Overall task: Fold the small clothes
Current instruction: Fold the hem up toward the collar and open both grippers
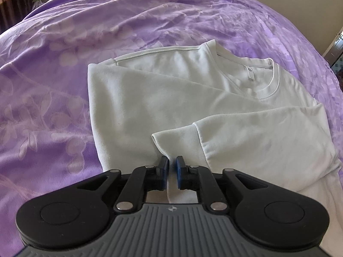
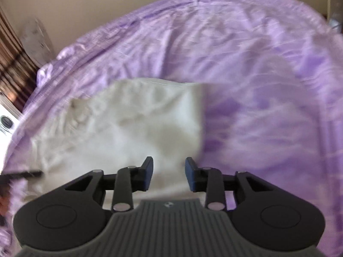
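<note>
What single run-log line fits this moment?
garment: white sweatshirt, sleeves folded in | surface: purple bedspread | left tongs: slightly open | right tongs: open, empty

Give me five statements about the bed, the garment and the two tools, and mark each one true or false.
1. The white sweatshirt lies on a purple bedspread. True.
2. Both sleeves are spread out to the sides. False: a sleeve is folded across the body, its cuff near the middle.
3. The right tool is clamped on a sock. False: its jaws stand apart above the white fabric, with nothing gripped between them.
4. The neck opening shows a small label inside it. True.
5. The left tool has its jaws spread wide. False: only a narrow gap shows between its blue pads, just below the cuff.
</note>
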`<control>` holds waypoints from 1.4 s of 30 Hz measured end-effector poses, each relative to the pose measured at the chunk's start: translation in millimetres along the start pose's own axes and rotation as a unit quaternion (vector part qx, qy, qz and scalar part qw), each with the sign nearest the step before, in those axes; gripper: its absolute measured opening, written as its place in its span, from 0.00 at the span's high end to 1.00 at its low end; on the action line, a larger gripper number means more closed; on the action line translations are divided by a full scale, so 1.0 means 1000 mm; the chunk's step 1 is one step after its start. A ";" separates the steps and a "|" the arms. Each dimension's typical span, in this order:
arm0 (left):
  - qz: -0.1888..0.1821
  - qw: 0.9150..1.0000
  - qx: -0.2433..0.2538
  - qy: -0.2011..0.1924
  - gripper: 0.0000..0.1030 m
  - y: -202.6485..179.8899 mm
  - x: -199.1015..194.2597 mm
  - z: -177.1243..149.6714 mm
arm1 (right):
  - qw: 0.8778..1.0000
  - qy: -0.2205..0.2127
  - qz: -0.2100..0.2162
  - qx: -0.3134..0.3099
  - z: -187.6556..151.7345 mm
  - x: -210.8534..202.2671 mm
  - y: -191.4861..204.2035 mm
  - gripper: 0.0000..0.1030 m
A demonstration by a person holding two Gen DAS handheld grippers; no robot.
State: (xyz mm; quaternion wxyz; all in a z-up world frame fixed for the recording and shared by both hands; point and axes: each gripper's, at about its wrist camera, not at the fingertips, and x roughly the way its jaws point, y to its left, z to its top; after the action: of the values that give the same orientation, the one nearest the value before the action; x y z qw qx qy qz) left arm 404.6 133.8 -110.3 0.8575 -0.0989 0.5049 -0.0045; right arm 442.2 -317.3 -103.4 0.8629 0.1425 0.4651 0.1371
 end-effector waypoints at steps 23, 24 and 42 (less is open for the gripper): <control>-0.015 1.000 0.017 -0.012 0.76 0.004 -0.003 -0.004 | 0.996 0.037 -0.077 0.034 0.007 0.026 -0.029 0.76; -0.012 1.000 0.022 -0.013 0.76 0.003 -0.003 -0.005 | 0.996 0.039 -0.076 0.037 0.003 0.025 -0.030 0.76; 0.065 0.997 0.052 0.006 0.77 0.006 -0.023 -0.004 | 0.994 0.039 -0.087 0.053 -0.028 0.022 -0.051 0.97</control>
State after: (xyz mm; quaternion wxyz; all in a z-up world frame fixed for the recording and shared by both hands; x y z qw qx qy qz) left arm 389.1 141.3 -93.6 0.8569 -0.0210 0.5145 0.0243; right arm 435.6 -352.7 -153.8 0.8442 0.1413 0.5154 0.0423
